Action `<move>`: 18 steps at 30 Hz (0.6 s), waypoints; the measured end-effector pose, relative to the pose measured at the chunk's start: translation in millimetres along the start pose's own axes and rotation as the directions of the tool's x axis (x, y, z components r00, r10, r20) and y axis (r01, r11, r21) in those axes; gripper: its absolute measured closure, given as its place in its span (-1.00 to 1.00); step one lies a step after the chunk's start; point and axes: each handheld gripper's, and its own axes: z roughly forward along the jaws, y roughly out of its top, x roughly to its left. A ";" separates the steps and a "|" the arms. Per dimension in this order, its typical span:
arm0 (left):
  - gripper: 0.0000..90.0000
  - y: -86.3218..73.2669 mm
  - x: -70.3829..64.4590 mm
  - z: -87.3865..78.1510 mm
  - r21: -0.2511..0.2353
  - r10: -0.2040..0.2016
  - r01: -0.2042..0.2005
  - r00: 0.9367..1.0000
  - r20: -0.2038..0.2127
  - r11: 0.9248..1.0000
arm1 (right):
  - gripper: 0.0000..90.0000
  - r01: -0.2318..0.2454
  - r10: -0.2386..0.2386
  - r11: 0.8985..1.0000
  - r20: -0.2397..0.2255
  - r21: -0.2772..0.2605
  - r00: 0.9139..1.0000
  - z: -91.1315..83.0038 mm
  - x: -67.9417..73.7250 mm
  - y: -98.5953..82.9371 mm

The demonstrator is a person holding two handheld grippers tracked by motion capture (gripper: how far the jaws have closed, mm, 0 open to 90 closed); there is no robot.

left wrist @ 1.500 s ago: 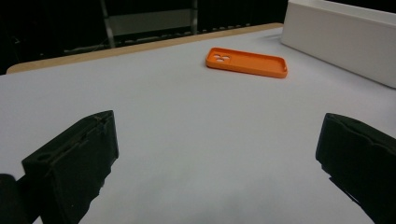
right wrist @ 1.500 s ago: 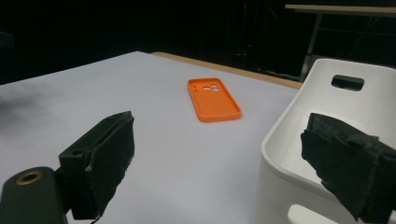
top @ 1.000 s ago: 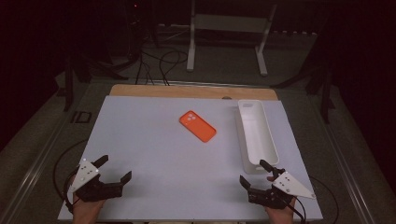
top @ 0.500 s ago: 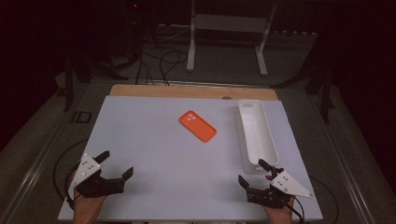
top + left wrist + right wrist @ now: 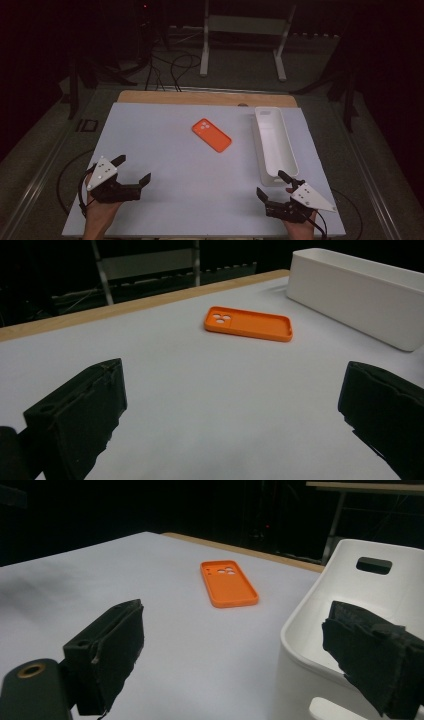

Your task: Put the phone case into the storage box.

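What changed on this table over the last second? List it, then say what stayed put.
The left gripper slid a little to the right and forward over the white table mat, jaws open, holding nothing. The right gripper barely shifted and is open too. The flat orange phone case and the long white plastic tray stayed where they were.

Left tongs [image 5: 131, 169]: black body w/ two black blocky jaws, grey three-cornered plate on top w/ small dark dots, black cable trailing. Right tongs [image 5: 272, 185]: same build, grey plate, black cable. Jaw pads matte black, edges rough & frayed. Bare hands, no sleeves visible.
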 end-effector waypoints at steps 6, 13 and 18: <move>-0.99 7.2 -3.6 8.5 0.005 0.007 -0.007 1.000 0.011 1.000 | -0.79 -0.004 0.004 1.000 0.004 0.002 1.000 -0.9 -1.3 -0.9; -0.99 15.9 -5.8 17.9 0.000 0.003 -0.003 1.000 0.020 1.000 | -0.79 -0.007 0.007 1.000 0.011 -0.001 1.000 -1.4 -2.8 -1.2; -0.99 21.7 -9.2 23.7 0.004 0.018 -0.018 1.000 0.021 1.000 | -0.79 -0.008 0.008 1.000 0.012 -0.001 1.000 -1.7 -2.9 -1.5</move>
